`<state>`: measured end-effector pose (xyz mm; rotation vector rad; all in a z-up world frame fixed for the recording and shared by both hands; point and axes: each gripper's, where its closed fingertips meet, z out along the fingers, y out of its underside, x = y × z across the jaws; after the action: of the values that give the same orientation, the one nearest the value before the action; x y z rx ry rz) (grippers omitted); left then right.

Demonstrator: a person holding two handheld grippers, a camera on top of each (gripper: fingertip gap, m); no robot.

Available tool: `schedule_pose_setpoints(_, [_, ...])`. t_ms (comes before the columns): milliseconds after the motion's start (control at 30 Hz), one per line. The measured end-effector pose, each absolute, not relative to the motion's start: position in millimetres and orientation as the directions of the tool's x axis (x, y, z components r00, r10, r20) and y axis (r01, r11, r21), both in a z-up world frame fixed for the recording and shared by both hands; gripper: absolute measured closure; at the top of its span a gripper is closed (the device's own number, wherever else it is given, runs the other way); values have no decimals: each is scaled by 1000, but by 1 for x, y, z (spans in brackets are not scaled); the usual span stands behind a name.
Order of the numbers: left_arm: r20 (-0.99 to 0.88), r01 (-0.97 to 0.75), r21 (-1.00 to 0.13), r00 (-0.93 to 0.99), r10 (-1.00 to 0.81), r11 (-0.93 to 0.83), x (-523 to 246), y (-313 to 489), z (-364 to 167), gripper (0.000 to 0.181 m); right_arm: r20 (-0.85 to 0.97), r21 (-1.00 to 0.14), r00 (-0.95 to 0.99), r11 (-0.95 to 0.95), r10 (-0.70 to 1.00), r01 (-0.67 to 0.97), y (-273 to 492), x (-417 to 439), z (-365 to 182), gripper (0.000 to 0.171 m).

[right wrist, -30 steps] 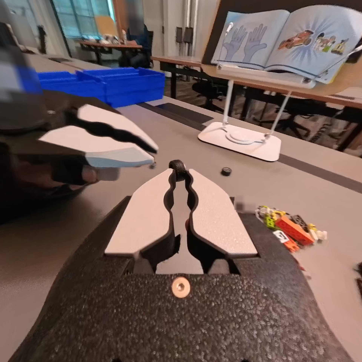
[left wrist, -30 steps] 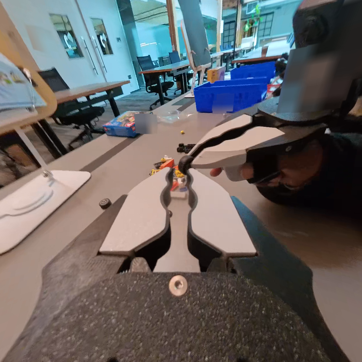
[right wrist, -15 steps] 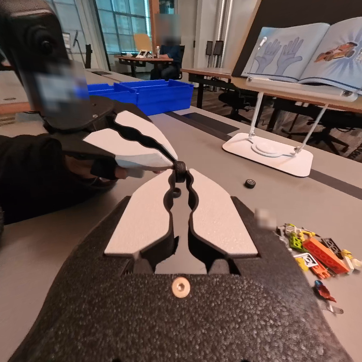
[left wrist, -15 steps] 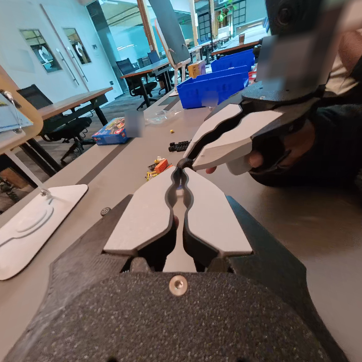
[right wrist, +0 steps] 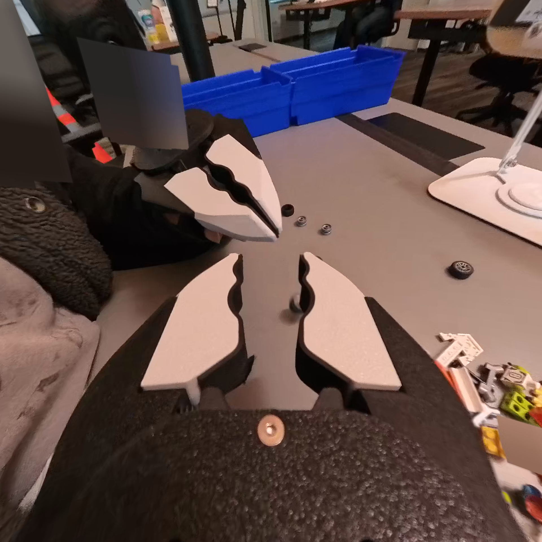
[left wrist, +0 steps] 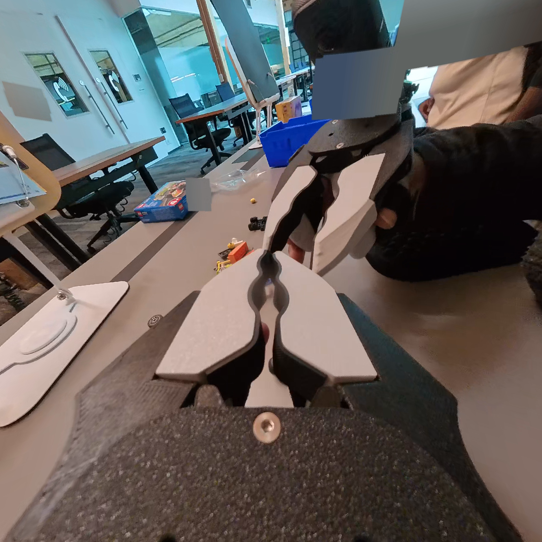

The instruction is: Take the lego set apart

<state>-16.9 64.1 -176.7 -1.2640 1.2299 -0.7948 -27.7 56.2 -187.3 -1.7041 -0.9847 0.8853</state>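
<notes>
My right gripper (right wrist: 271, 258) is open and empty just above the grey table (right wrist: 366, 181). A small dark wheel (right wrist: 294, 303), blurred by motion, is loose between its fingers, close to the right finger (right wrist: 328, 308). My left gripper (right wrist: 275, 231) is shut, with nothing visible at its tips, and hovers just beyond the right fingertips. In the left wrist view the left gripper (left wrist: 268, 256) is shut, and the open right gripper (left wrist: 293, 261) faces it, almost touching. A black tyre (right wrist: 287, 210), two grey hubs (right wrist: 301, 221) (right wrist: 325, 229) and a whole wheel (right wrist: 461, 269) lie on the table.
A pile of loose lego pieces (right wrist: 498, 390) lies at the right, and shows in the left wrist view (left wrist: 237, 253). Blue bins (right wrist: 293, 96) stand at the back. A white book-stand base (right wrist: 484, 190) is at the far right. A lego box (left wrist: 162, 205) and a black piece (left wrist: 257, 223) lie farther off. Less than 4 cm separates the two grippers' tips.
My right gripper held a small black wheel at its tips. My left gripper closed and met that wheel. The right gripper has now opened wide and the wheel has dropped out of it.
</notes>
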Motion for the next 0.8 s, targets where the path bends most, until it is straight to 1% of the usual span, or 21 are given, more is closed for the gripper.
schedule_pose_setpoints(133, [-206,-195,-968,257,-944,158,-22,76,-180,181,-155,-911,470,-310,869,274,69,-27,-216,138])
schedule_pose_setpoints(233, [-110,-210,-977,313,-943,44,-35,97,-185,181,-176,-879,453,-347,874,328,65,-22,-233,140])
schedule_pose_setpoints(300, [-50,-188,-982,347,-936,-17,-47,110,-183,181,-152,-848,436,-344,887,404,62,-22,-246,140])
schedule_pose_setpoints(400, [22,-118,-990,388,-921,-73,-64,124,-171,180,-121,-807,383,-315,916,500,54,-34,-261,140])
schedule_pose_setpoints(500, [43,-72,-994,431,-902,-82,-77,134,-163,178,-53,-779,338,-251,940,575,59,-56,-275,138])
schedule_pose_setpoints(633, [41,-63,-995,457,-889,-78,-86,139,-161,176,-28,-729,244,-187,969,658,67,-87,-294,133])
schedule_pose_setpoints(700, [34,-63,-995,465,-885,-71,-89,141,-161,176,11,-682,197,-137,980,719,70,-96,-304,132])
schedule_pose_setpoints(767, [37,-67,-995,468,-883,-77,-91,142,-163,176,80,-647,163,-73,983,759,76,-102,-308,133])
schedule_pose_setpoints(800, [42,-68,-994,464,-885,-83,-91,142,-164,176,106,-638,152,-50,983,768,78,-103,-308,140])
